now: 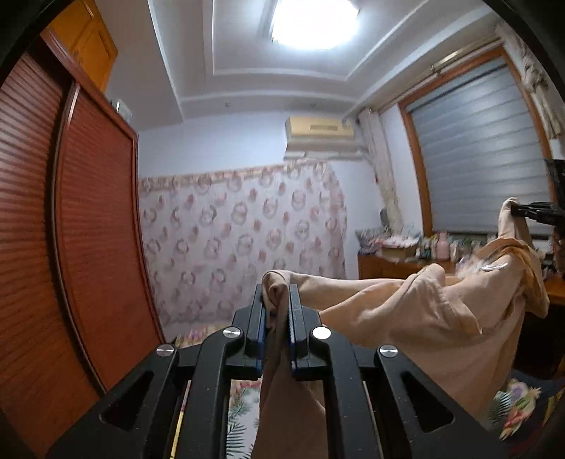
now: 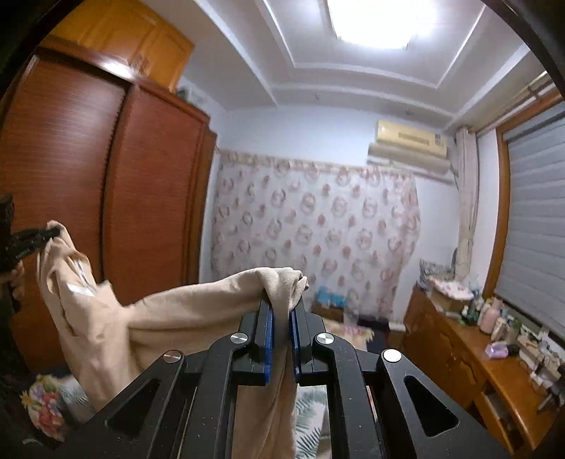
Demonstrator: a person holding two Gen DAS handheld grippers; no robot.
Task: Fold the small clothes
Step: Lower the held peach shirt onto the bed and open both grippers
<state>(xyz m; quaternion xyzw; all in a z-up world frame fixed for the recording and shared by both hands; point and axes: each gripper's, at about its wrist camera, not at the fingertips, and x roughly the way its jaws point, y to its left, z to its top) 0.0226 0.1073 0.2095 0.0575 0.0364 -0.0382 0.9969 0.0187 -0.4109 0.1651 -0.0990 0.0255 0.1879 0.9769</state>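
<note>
The room fills both views: a reddish louvred wardrobe (image 1: pixel 81 219) on one side, a floral curtain (image 1: pixel 243 240) across the far wall with a cream air conditioner (image 1: pixel 319 132) above it, a window blind (image 1: pixel 480 148) and a wooden dresser (image 2: pixel 469 356) crowded with bottles and small boxes, all under a bright ceiling light (image 1: pixel 310 21). Below, a leaf-and-flower printed bedcover (image 1: pixel 515 406) shows in patches. The task's thing, a peach garment (image 1: pixel 416 310), hangs in the air above that cover, stretched between the two tools and sagging in the middle, with loose folds bunched near its far end. The left gripper (image 1: pixel 279 317) is clamped on one gathered edge of the cloth, the blue pads pressing fabric that spills down between the fingers. The right gripper (image 2: pixel 281 317) is clamped the same way on the opposite edge, and in each view the other tool appears small at the side with cloth pinched at its tip. Judging by this, the fold itself has hardly begun: the piece is lifted and spread, not yet laid flat or doubled over, so smoothing, folding and setting it down all seem to remain. A white care label (image 2: pixel 82 287) is sewn inside the garment, but its print is too blurred to read; a dark mark on the air conditioner is equally illegible, and no brand can be made out anywhere.
</note>
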